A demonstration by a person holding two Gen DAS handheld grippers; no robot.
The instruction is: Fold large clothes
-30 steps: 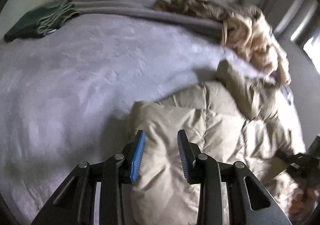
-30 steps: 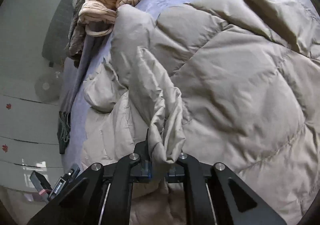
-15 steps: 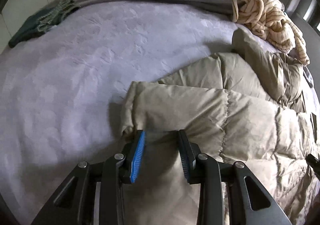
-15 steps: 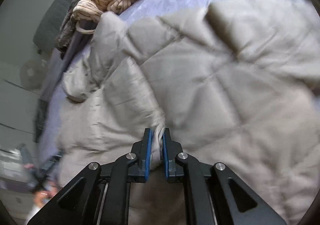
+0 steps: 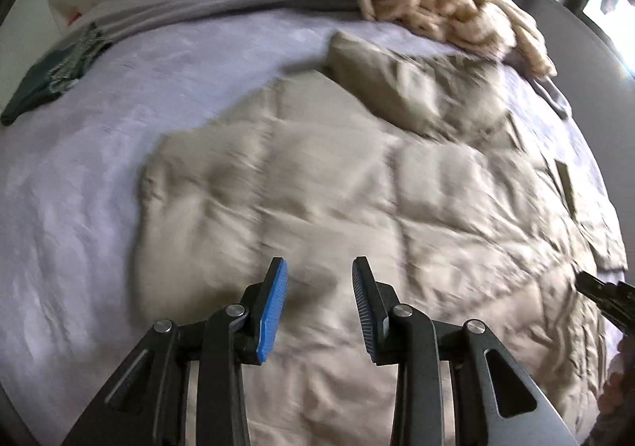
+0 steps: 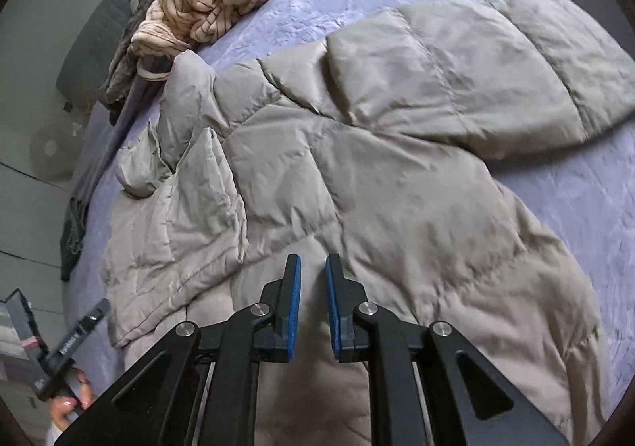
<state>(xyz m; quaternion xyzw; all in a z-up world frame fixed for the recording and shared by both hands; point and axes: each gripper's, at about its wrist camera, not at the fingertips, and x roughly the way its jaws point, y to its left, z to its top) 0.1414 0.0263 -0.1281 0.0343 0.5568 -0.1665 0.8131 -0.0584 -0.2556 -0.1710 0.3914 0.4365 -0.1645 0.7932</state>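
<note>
Puffer jacket flat on bed

The right tongs, clamped a second ago on a raised fold of the beige puffer jacket, have just been opening and now stand parted with nothing between them; the fold lies flat ahead of them. The left tongs, earlier at the jacket's edge, now hover over its quilted middle, and the jacket lies spread wider across the bed.
</note>
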